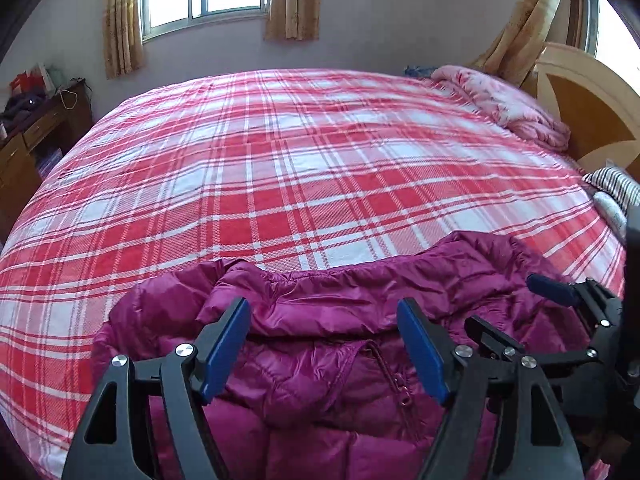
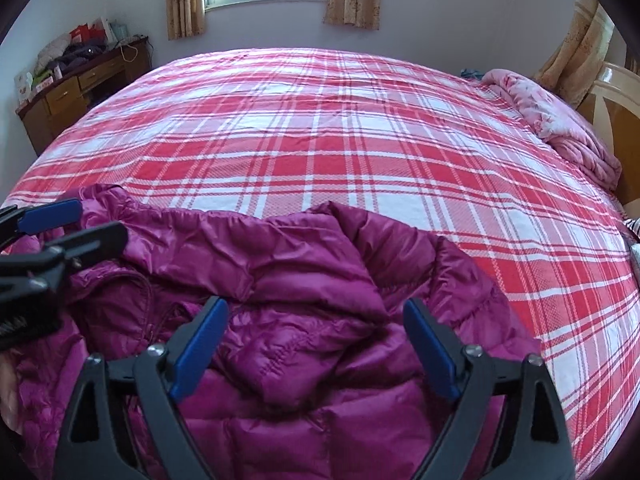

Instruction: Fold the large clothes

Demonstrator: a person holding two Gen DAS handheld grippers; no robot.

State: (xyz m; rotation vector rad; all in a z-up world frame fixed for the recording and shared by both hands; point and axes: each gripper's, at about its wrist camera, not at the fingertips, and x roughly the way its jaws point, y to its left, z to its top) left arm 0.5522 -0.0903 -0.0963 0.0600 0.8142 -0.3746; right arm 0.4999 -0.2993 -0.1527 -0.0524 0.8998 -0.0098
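While both jaws gape empty, magenta jacket (image 2: 304, 320) crumpled on plaid bed (image 2: 320, 128), no containers

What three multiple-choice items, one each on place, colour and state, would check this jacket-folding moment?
1. Where does the puffer jacket lie?
A. near edge of the bed
B. on the wooden desk
C. against the headboard

2. What colour is the bed sheet?
A. plain blue
B. red and white plaid
C. green stripes

3. How do the two grippers stand?
A. both clamped on the jacket
B. only the left clamped
C. both open, gripping nothing

Key: 1 A, the jacket covers the sheet's near edge, under both grippers. 2 B, red and white checks cover the bed. 3 C, the left gripper and right gripper show blue pads spread apart, pinching no fabric.
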